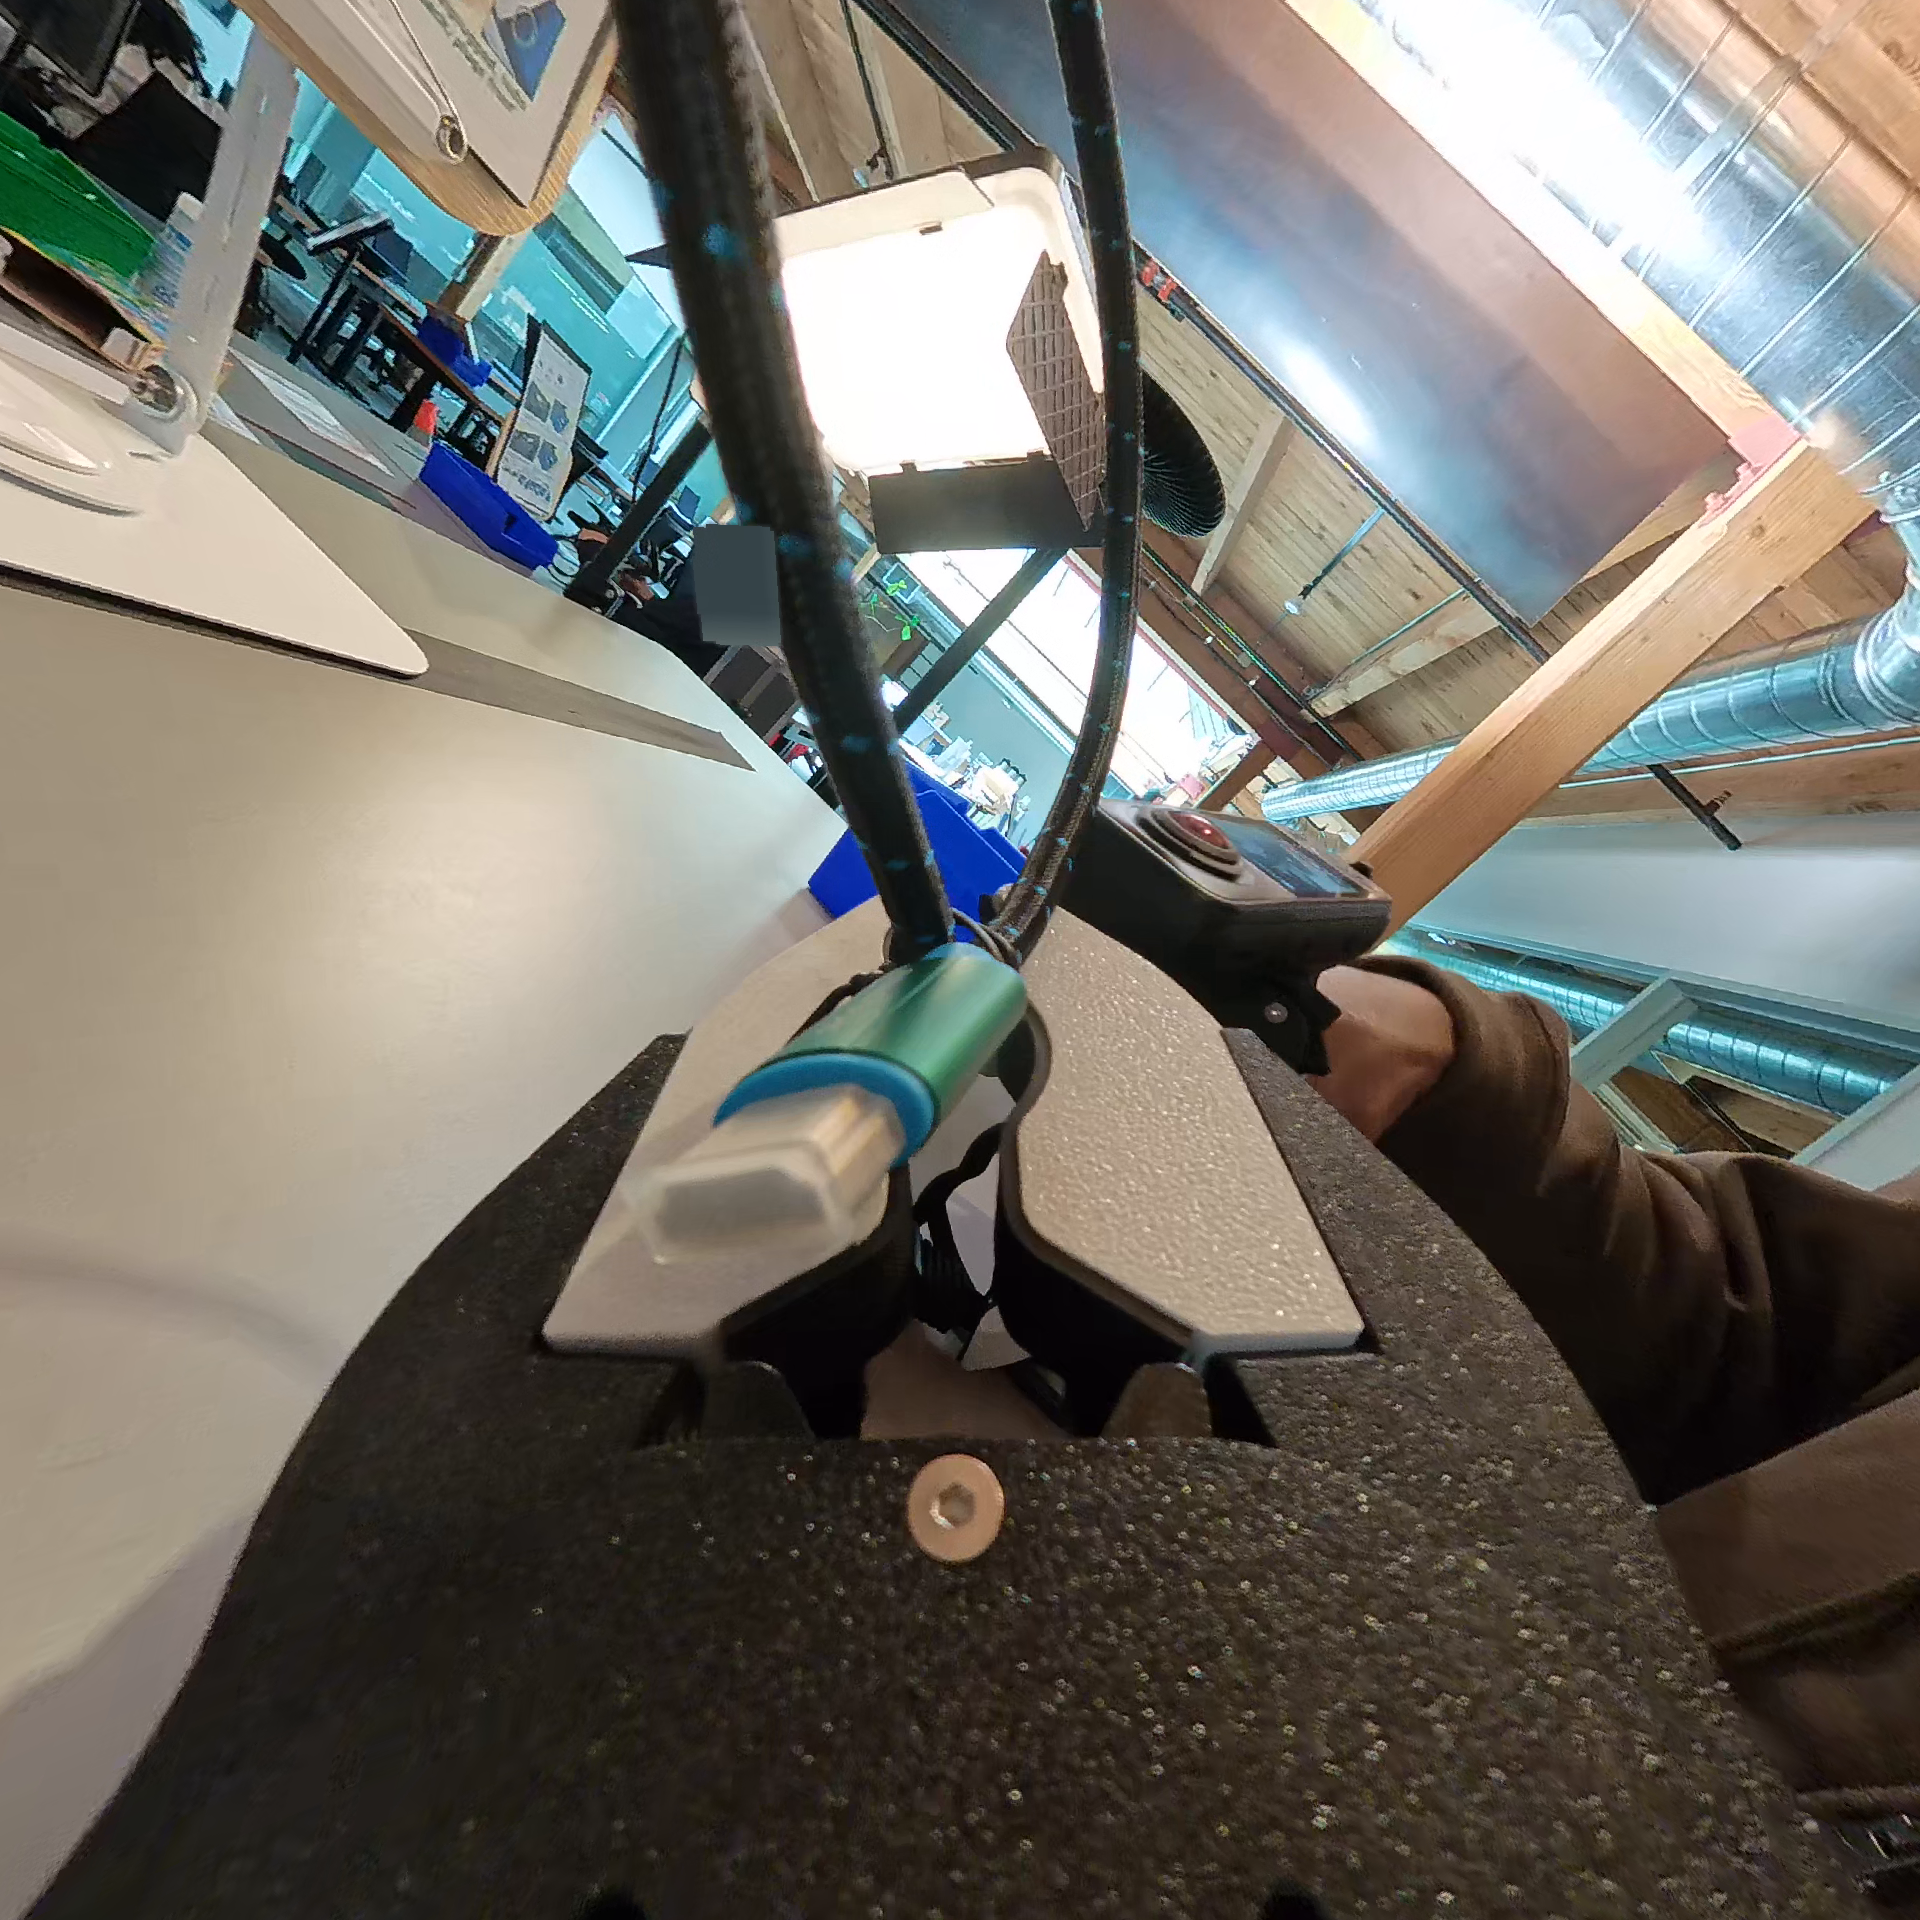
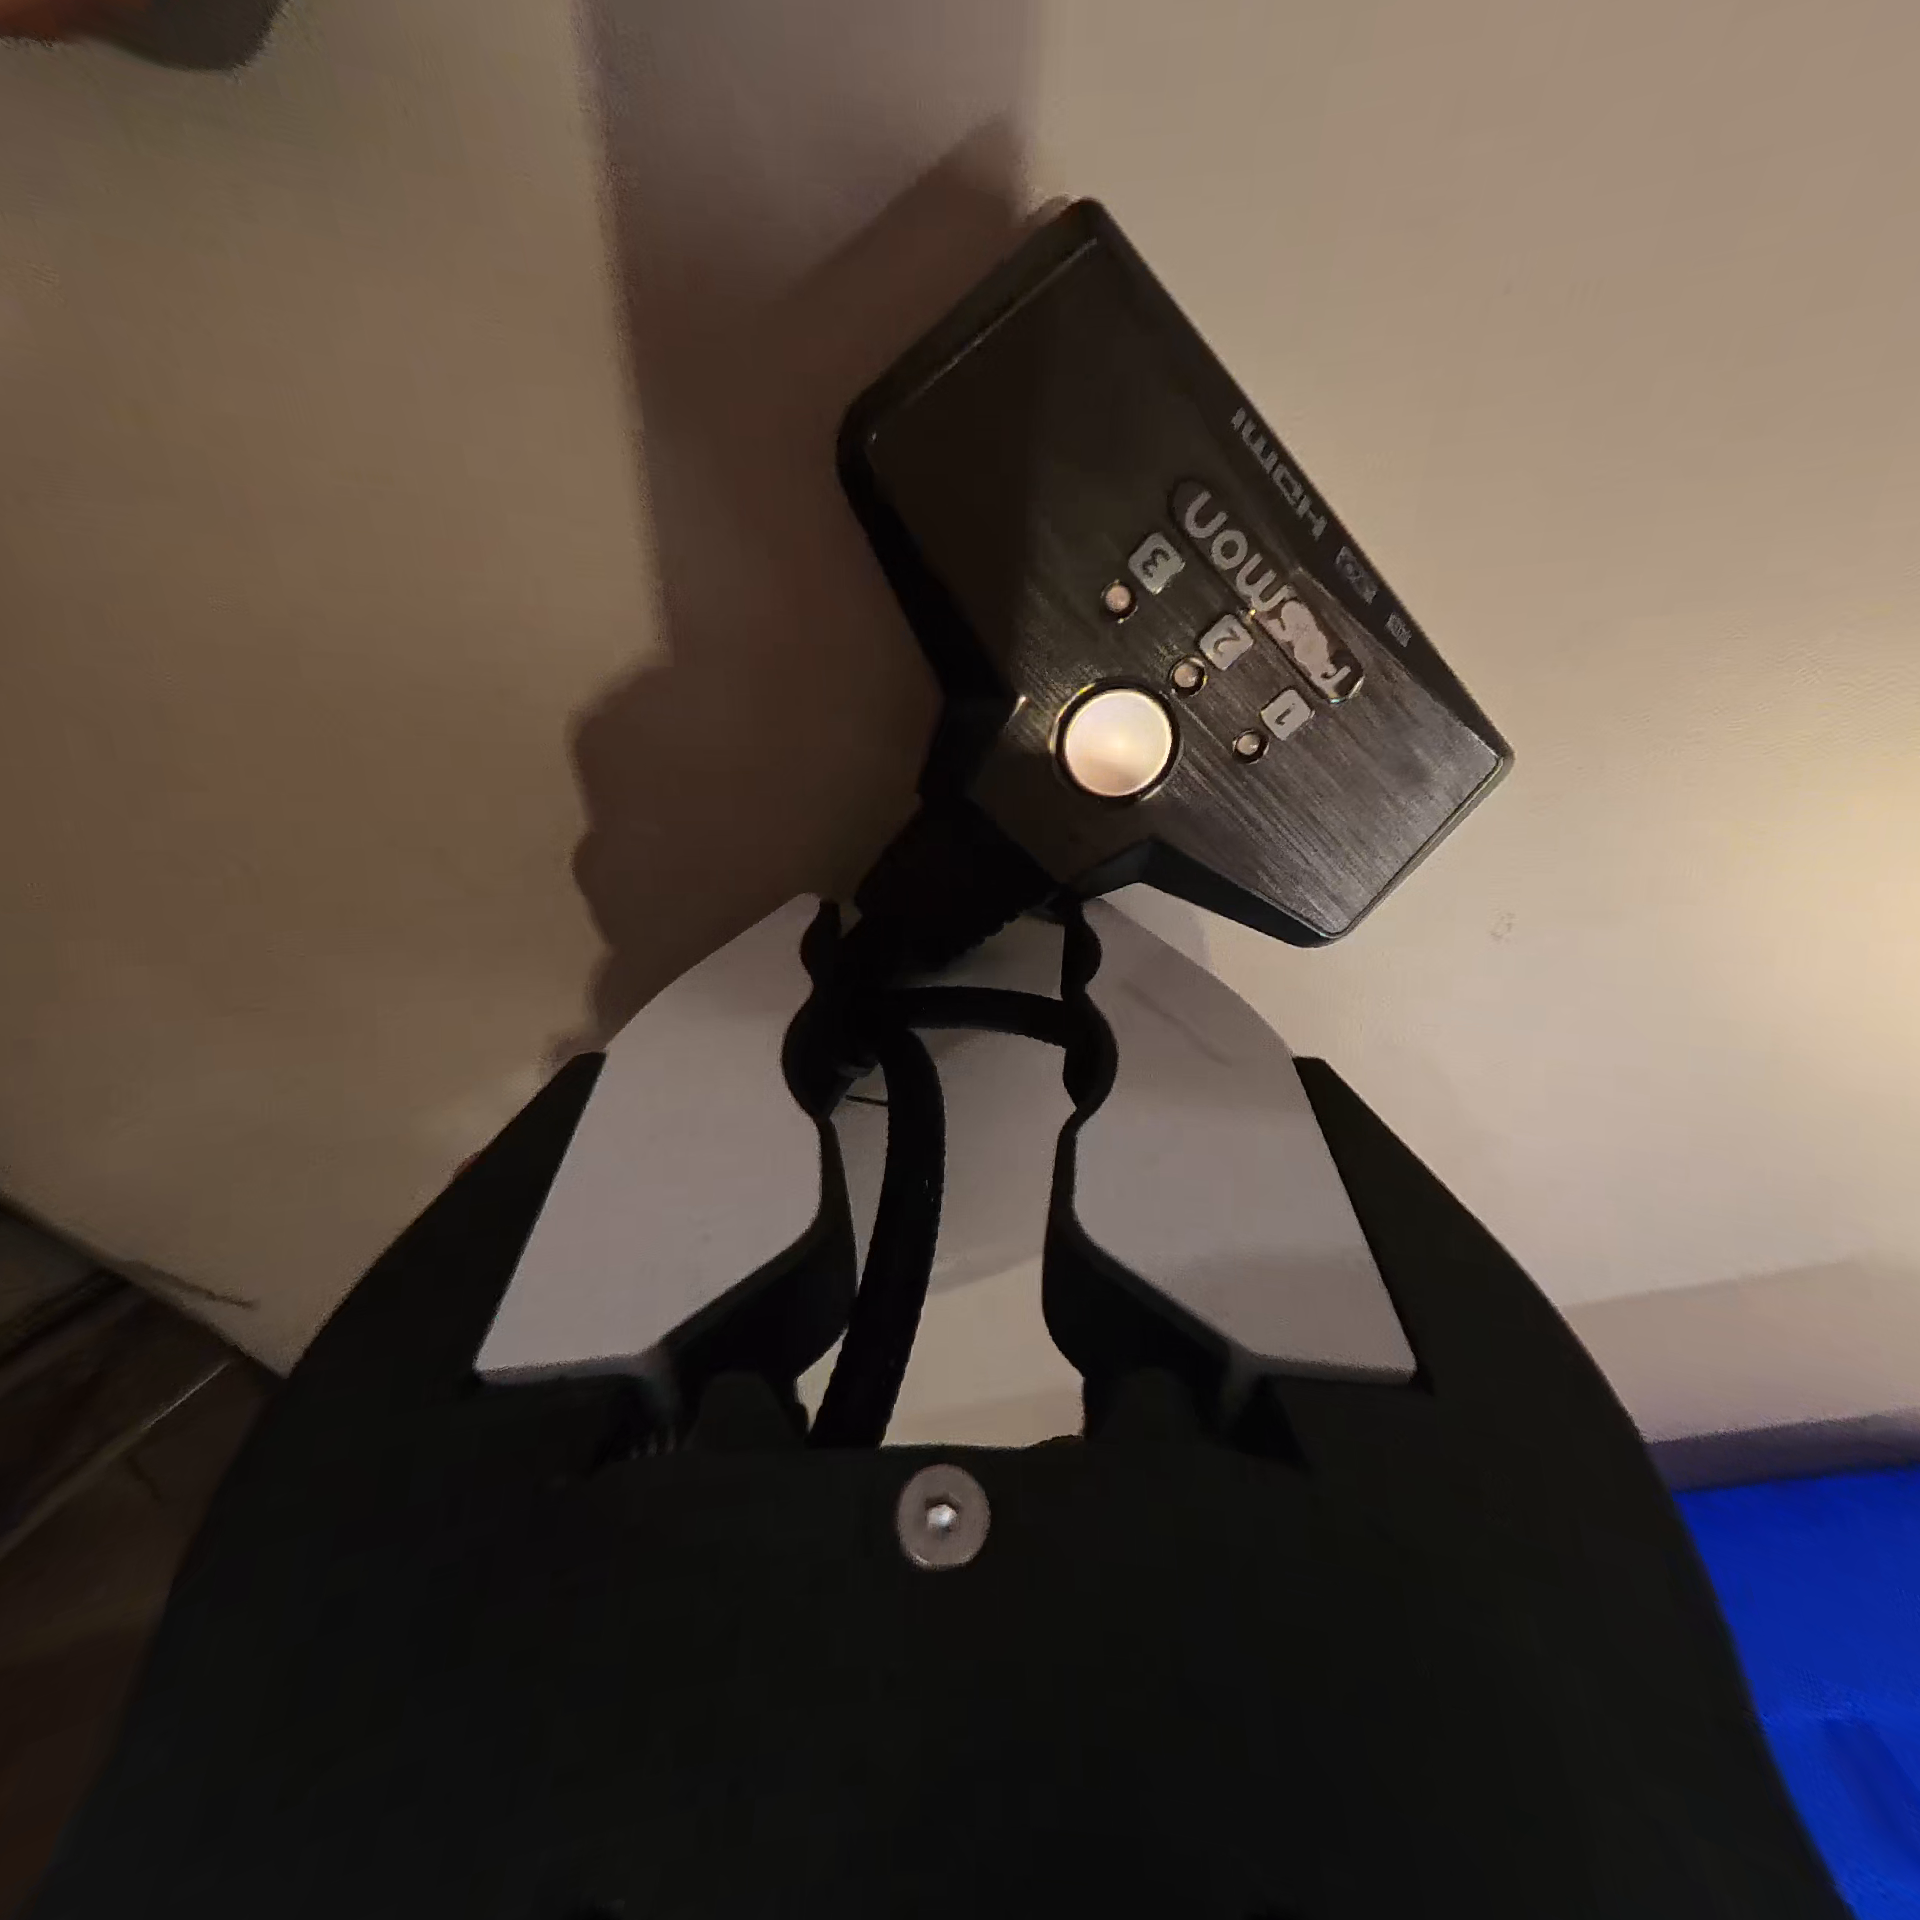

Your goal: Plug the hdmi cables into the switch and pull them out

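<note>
Keep the left gripper (image 1: 961, 935) clamped on the braided cable (image 1: 831, 644) behind its green plug (image 1: 914, 1029), which points toward 7 o'clock, while the right gripper (image 2: 940, 945) pinches the black cable (image 2: 914, 914) leaving the switch box (image 2: 1164, 582) at 1 o'clock.

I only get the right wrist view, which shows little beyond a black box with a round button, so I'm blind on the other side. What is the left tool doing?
Observer: The left tool is shut on a black braided cable with blue flecks, just behind its green connector.
Operator: Is the plug end bare?
Observer: No, a clear cap covers it, and it points back toward the camera.
Operator: Where does the cable run?
Observer: Two strands rise from the fingertips and leave the picture at the top.
</note>
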`<move>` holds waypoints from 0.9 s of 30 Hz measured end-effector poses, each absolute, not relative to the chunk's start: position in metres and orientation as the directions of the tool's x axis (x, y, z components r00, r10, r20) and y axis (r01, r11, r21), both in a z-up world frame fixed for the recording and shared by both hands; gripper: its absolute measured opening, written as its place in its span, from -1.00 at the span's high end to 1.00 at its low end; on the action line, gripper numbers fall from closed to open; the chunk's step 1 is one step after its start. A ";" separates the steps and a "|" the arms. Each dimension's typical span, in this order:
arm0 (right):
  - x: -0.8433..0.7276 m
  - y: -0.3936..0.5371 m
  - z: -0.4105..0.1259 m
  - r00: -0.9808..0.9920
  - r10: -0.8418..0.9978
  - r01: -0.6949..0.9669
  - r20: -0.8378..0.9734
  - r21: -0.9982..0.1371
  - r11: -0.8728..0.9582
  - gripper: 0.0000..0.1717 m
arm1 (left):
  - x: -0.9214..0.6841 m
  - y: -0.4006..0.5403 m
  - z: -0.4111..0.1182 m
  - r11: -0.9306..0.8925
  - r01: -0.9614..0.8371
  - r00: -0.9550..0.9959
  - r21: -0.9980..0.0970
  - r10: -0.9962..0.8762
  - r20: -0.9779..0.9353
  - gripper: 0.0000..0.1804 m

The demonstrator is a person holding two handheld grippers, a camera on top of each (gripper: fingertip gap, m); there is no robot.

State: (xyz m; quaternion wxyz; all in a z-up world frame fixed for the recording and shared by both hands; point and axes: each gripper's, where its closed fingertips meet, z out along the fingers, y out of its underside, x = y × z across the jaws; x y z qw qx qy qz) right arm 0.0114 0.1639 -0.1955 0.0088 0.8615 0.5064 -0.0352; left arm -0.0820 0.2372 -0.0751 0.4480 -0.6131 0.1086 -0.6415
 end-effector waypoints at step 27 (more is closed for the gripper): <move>-0.022 0.227 -0.145 0.123 0.804 0.789 0.582 -0.549 0.276 0.79 | -0.079 0.254 -0.058 -0.422 0.421 0.154 -0.803 -0.839 0.522 0.88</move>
